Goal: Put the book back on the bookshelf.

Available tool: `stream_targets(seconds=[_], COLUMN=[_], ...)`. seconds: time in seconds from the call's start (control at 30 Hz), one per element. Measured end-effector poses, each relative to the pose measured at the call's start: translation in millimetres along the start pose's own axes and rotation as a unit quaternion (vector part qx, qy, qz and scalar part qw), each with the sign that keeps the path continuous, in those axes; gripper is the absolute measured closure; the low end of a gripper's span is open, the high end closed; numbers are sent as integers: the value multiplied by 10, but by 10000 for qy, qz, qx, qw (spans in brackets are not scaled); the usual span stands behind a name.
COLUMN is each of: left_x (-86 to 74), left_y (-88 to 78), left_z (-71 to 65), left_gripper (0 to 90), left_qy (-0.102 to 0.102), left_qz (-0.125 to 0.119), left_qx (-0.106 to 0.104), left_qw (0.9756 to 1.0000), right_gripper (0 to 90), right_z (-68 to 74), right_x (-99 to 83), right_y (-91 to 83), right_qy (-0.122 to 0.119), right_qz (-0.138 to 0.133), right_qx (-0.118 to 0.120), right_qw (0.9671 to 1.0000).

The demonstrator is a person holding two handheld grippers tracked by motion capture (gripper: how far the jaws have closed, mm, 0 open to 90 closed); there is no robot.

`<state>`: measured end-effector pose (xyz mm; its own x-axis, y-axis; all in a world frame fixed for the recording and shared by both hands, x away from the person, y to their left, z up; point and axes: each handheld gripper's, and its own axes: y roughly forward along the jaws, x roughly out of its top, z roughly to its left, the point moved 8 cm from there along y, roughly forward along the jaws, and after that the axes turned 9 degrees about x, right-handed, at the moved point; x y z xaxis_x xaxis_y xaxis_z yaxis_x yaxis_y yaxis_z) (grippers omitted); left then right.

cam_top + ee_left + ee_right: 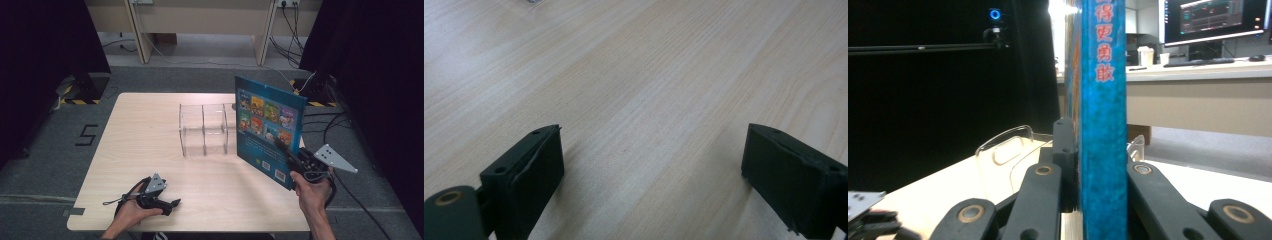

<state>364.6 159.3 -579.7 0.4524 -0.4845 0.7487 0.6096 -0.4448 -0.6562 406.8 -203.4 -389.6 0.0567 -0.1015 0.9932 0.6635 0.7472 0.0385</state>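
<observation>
Here, the right gripper (289, 154) stood clamped on a blue book (267, 127) held upright beside the clear organizer (206, 130); the left gripper (170, 204) rested open-jawed on the table (145, 130).

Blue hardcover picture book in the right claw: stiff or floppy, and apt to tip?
The blue hardcover picture book probably stays stiff: it stands flat, unbent, gripped at one lower corner by the right claw. Held so off-centre, it may swing or twist.

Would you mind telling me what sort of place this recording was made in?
Probably a lab or office workspace: a computer monitor on a desk, black curtains around the wooden table, and a mounted camera.
</observation>
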Motion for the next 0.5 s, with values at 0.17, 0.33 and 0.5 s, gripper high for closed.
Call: stream_targets(seconds=[0.17,0.33,0.5], left_x=[0,-2,-2], left_y=[0,-1,-1], left_z=[0,-1,-2], left_gripper=[89,88,87], left_qy=[1,14,20], left_qz=[1,4,-3], left_qx=[-1,-18,-30], left_qw=[10000,10000,10000], right_gripper=[830,830,831], right_z=[-29,-61,-113], right_x=[-12,-30,-69], right_y=[203,410,573], right_qy=[-95,-146,-219], right_qz=[5,-16,-33], right_qx=[-204,-430,-630], right_qw=[9997,9990,9978])
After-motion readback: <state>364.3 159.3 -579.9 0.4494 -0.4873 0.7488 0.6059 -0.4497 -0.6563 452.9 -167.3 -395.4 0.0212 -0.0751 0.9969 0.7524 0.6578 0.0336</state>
